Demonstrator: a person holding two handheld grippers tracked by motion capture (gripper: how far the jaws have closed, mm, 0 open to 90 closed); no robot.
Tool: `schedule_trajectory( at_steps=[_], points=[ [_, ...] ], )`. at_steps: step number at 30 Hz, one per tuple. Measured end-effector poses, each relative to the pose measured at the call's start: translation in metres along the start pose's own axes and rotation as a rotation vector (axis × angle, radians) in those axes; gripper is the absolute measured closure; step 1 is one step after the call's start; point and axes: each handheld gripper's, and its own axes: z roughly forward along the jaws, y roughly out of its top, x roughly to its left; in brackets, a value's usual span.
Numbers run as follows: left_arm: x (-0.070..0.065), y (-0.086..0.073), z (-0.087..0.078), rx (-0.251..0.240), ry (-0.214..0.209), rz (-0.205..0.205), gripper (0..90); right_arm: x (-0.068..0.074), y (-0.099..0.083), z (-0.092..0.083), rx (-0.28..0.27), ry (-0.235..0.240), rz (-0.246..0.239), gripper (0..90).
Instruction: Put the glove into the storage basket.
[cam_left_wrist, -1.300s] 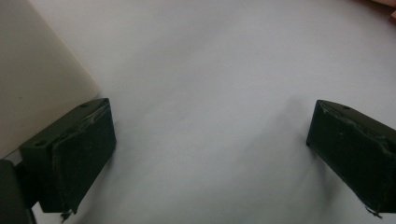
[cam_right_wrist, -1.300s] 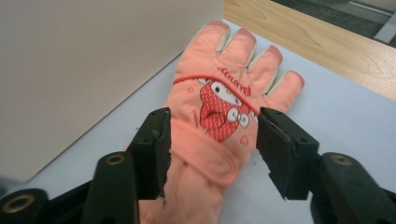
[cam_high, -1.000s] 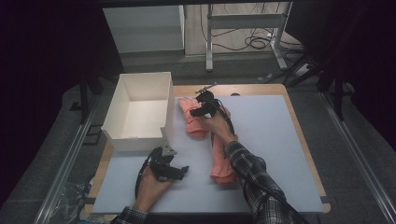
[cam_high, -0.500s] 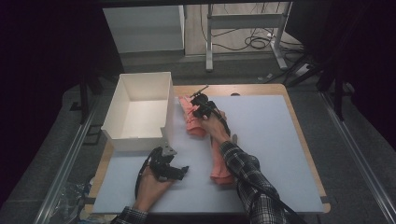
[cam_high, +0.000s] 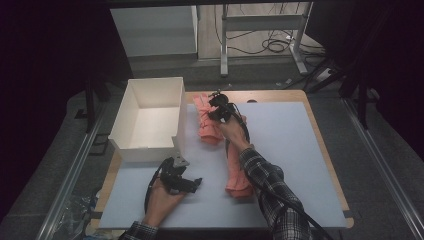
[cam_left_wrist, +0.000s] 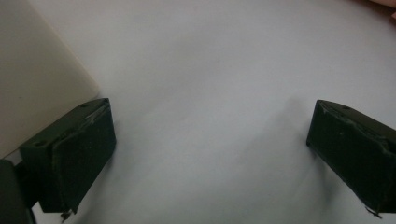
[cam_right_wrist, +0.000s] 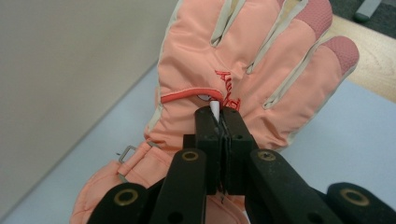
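**Jaws Pinch Pink Glove Beside White Box**

Right gripper (cam_right_wrist: 219, 116) over the pink glove (cam_right_wrist: 243, 60) on the blue-grey mat (cam_high: 290, 135), jaws just closed together on a small white tab at the glove's back — second glove (cam_high: 237, 172) nearer. Left gripper (cam_left_wrist: 205, 154) low over the mat by the white box (cam_high: 147, 112), jaws wide apart — nothing between.

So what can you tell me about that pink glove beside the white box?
The pink glove is a padded ski-type glove of shiny fabric with pale seam strips, textured fingertips, red lettering and a metal cuff buckle. It lies flat on the pale mat, beside the white box. The right tool is shut on a small white tab on its back.
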Motion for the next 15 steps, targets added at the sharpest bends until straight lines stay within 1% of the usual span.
schedule_trajectory(
  at_steps=[1,2,3,4,5,9,14,15],
  points=[
    [0.000,0.000,0.000,0.000,0.000,0.000,1.4,0.000,0.000,0.000,0.000,0.000,0.000,87.1],
    [0.000,0.000,0.000,0.001,0.001,0.002,1.3,0.000,0.002,-0.007,-0.016,0.008,0.012,87.1],
    [0.000,0.000,0.000,0.001,0.001,0.002,1.4,0.000,0.002,-0.007,-0.016,0.008,0.012,87.1],
    [0.000,0.000,0.000,0.001,0.001,0.001,1.4,0.000,0.004,-0.014,-0.037,0.019,0.023,87.1],
    [0.000,0.000,0.000,0.001,0.001,0.001,1.4,0.000,0.004,-0.014,-0.037,0.019,0.023,87.1],
    [0.000,0.000,0.000,0.001,0.000,0.001,1.4,0.002,0.008,-0.028,-0.059,0.042,0.038,87.1],
    [0.000,0.000,0.000,-0.003,0.002,0.001,1.4,0.008,0.013,-0.048,-0.072,0.071,0.028,87.0],
    [0.000,0.000,0.000,-0.002,0.002,0.001,1.4,0.010,0.014,-0.055,-0.075,0.076,0.027,87.0]
  ],
)
